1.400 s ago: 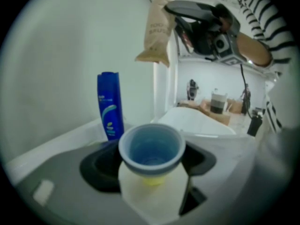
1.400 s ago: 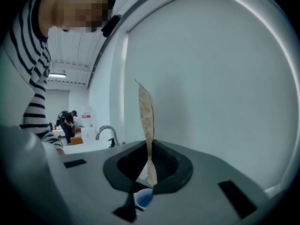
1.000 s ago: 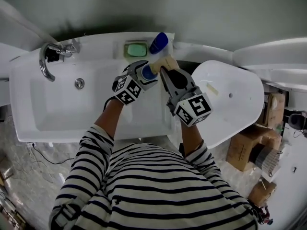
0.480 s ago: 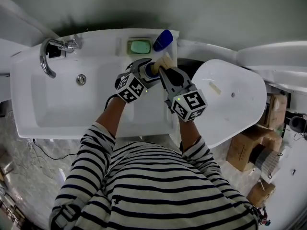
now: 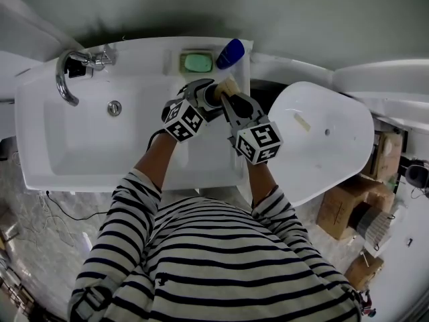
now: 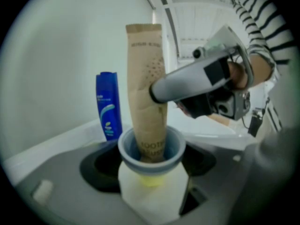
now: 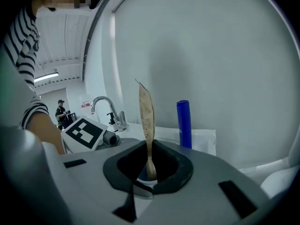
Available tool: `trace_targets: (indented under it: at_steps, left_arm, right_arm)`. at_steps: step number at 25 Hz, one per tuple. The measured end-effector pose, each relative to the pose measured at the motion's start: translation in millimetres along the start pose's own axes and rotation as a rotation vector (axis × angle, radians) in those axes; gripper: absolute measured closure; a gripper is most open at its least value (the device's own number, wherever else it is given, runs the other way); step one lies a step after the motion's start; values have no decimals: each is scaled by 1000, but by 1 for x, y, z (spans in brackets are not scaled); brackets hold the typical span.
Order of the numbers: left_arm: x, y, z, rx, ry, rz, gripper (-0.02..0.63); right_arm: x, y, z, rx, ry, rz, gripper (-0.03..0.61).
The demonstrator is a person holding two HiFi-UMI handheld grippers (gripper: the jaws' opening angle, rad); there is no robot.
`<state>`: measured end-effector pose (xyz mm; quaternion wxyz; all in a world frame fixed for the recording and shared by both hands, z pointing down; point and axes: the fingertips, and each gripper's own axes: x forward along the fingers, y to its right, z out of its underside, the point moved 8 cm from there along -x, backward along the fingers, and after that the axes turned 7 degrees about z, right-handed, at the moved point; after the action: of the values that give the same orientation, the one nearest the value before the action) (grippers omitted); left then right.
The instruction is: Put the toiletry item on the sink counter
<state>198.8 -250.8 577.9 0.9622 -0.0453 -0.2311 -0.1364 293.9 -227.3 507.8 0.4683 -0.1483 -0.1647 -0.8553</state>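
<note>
Soft, even indoor light; heavy fisheye bend throughout.
The head view is bright and sharp on the white sink [image 5: 80,146], with shadow pooled along the wall [image 5: 301,12] behind it. Both gripper views fade to black at their round edges; the cup [image 6: 151,149] in the left claw [image 6: 150,165] blurs near the lens, and ceiling strip lights [image 7: 47,76] glare pale.

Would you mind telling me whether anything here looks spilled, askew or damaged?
Nothing stands out. The brown packet stands nearly upright in the blue cup, pinched by the right gripper, while the left gripper holds the cup. The blue bottle stands upright on the sink counter; nothing is spilled.
</note>
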Motion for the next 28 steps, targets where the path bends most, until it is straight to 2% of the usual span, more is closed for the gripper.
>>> trace_targets:
  at_steps: [28]
  left_arm:
    - [0, 0, 1, -9, 5, 10, 239]
  right_arm:
    - [11, -2, 8, -64, -58, -1, 548]
